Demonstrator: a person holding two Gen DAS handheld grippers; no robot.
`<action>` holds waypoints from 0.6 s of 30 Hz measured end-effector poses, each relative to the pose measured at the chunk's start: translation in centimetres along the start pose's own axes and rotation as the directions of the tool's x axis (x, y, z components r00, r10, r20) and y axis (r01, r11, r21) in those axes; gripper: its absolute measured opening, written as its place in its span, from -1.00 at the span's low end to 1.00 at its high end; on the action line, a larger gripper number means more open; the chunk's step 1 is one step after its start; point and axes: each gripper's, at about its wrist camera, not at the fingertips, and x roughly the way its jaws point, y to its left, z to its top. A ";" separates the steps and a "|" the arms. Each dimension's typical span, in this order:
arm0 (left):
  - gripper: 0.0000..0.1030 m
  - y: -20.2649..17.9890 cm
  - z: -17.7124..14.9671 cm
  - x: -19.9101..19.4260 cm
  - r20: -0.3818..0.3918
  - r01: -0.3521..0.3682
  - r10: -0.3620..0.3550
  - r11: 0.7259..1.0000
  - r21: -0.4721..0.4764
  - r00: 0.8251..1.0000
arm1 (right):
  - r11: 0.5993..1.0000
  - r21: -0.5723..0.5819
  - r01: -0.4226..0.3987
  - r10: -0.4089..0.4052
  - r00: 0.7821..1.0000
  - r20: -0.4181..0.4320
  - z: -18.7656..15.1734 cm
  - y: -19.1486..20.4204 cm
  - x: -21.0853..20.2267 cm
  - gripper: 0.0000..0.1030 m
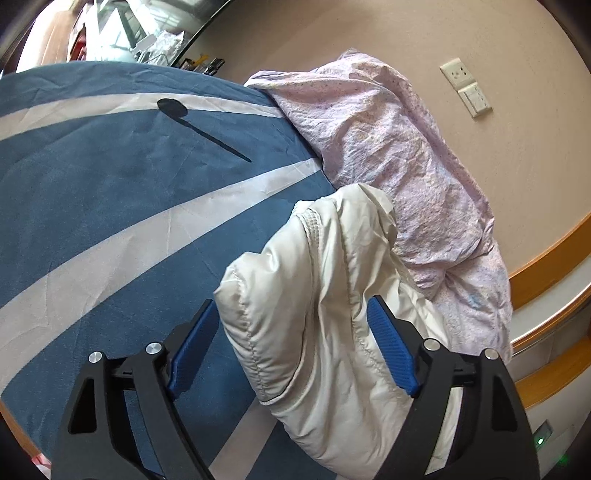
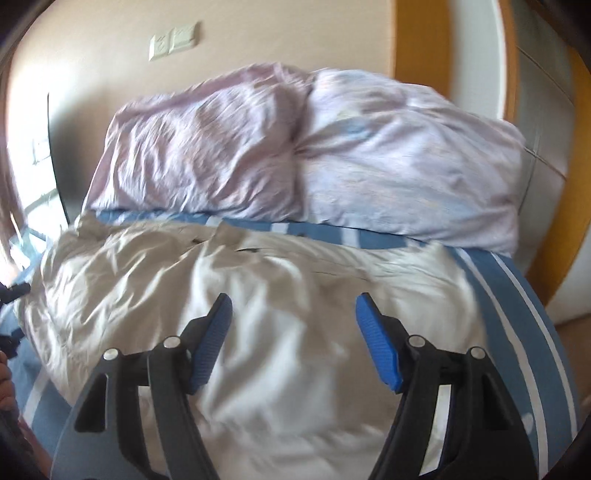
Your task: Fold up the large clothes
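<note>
Jacket (image 2: 236,295): a cream-white padded garment, lying crumpled on the bed's blue bedspread (image 1: 110,192) with white stripes. In the right wrist view it spreads across most of the bed surface, its far edge close to the lilac pillows (image 2: 295,155) stacked at the head of the bed against the beige wall (image 2: 277,33). That view is blurred; fine detail of the garment cannot be made out.

Left gripper (image 1: 291,321): jaws spread wide. A bunched, quilted portion of the jacket (image 1: 314,306) sits between the blue fingers (image 1: 388,347); the cloth touches the right-hand pad, while the left-hand pad stands apart from it. The fabric is not pinched.

Right gripper (image 2: 293,314): jaws spread wide, positioned over the middle of the jacket, holding nothing. Whether the fingertips touch the cloth cannot be determined.

Surroundings: a wall socket and switch plate (image 1: 465,86) sit above the pillows (image 1: 388,147). A dark, spoon-shaped shadow (image 1: 192,125) falls on the bedspread.
</note>
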 end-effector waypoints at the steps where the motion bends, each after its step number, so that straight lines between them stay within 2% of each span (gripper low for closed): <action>1: 0.62 -0.2 -0.1 0.1 0.000 -0.006 0.006 1.000 0.011 1.000 | 1.000 -0.008 -0.001 0.001 1.000 -0.009 0.3 0.5 0.8 0.35; 8: 0.63 -0.8 -0.1 1.6 -0.049 -0.017 0.019 0.999 0.027 0.999 | 0.996 -0.072 0.046 -0.051 0.996 -0.071 -0.7 2.7 3.9 0.36; 10: 0.63 -1.0 0.0 1.9 -0.051 -0.019 0.021 0.999 0.029 0.998 | 0.995 -0.085 0.055 -0.063 0.994 -0.094 -1.1 2.9 4.7 0.42; 18: 0.63 -1.4 0.3 3.4 -0.089 -0.018 0.017 1.000 -0.012 0.996 | 0.981 -0.164 0.107 -0.128 0.984 -0.125 -2.4 4.2 6.5 0.49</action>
